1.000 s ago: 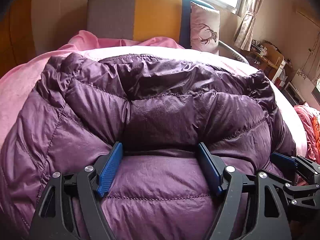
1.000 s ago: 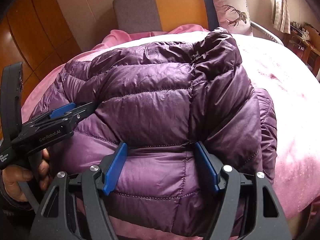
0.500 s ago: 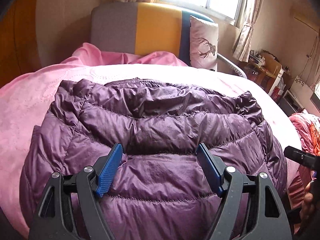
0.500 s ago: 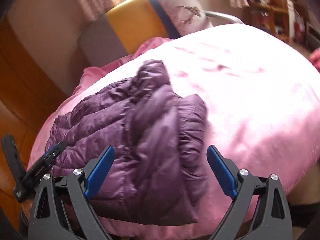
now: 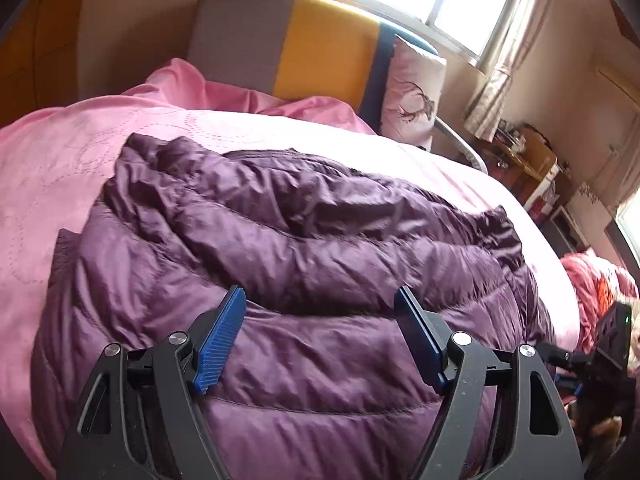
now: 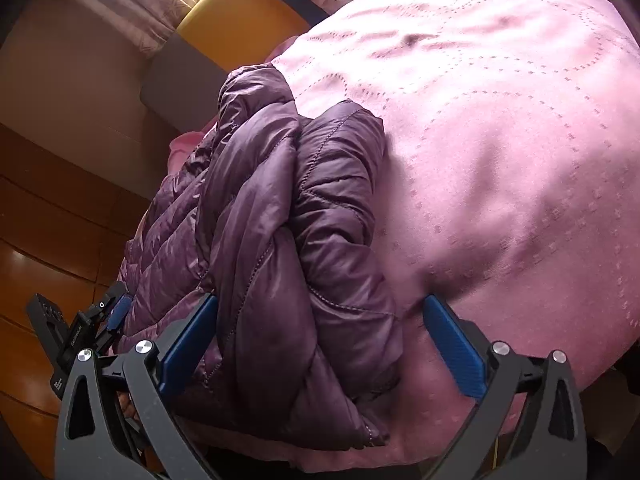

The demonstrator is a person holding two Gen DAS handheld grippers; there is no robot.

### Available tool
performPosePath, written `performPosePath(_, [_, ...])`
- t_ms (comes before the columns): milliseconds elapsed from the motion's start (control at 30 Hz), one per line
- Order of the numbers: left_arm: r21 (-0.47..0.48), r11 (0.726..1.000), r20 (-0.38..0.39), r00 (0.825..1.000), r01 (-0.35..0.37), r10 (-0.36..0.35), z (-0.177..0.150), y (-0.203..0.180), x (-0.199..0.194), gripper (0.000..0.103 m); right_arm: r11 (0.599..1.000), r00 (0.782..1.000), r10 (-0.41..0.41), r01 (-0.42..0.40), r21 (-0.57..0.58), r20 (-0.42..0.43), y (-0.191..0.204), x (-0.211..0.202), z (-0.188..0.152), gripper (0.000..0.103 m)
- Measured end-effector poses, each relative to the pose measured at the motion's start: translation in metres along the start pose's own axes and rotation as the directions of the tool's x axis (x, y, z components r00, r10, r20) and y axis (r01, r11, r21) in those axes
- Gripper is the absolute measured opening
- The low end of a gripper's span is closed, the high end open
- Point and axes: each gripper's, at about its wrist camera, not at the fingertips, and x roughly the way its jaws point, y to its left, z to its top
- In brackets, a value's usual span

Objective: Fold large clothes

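A purple down jacket (image 5: 304, 264) lies folded in a bundle on the pink bedspread (image 5: 52, 168), near the bed's front edge. The left gripper (image 5: 320, 340) hovers over the jacket's near fold, jaws apart and gripping nothing. The right gripper (image 6: 320, 344), at the bundle's 3 o'clock end, has jaws opening wide, one blue pad beside the jacket, the other over the bedspread. A deer-print pillow (image 5: 412, 92) stands at 1 o'clock

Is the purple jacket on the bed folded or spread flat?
Folded. The jacket lies doubled over in thick stacked layers on the pink bedcover, a compact bundle.
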Motion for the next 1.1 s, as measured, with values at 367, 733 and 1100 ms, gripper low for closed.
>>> performPosePath(367, [0.073,0.997,-0.060,0.998,-0.013,0.017,-0.002,-0.020,0.022,0.067,0.995,0.998,0.062,-0.062,-0.075,-0.002,0.008,0.004,-0.017,0.100])
performPosePath(733, [0.062,0.998,-0.088,0.996,0.018,-0.013,-0.014,-0.014,0.038,0.067,0.986,0.995,0.095,-0.096,-0.135,-0.019,0.034,0.000,-0.027,0.044])
performPosePath(1100, [0.001,0.997,-0.073,0.995,0.074,-0.074,-0.026,0.000,0.045,0.064,0.874,0.973,0.231,-0.215,-0.436,-0.016,0.191,-0.032,-0.039,0.027])
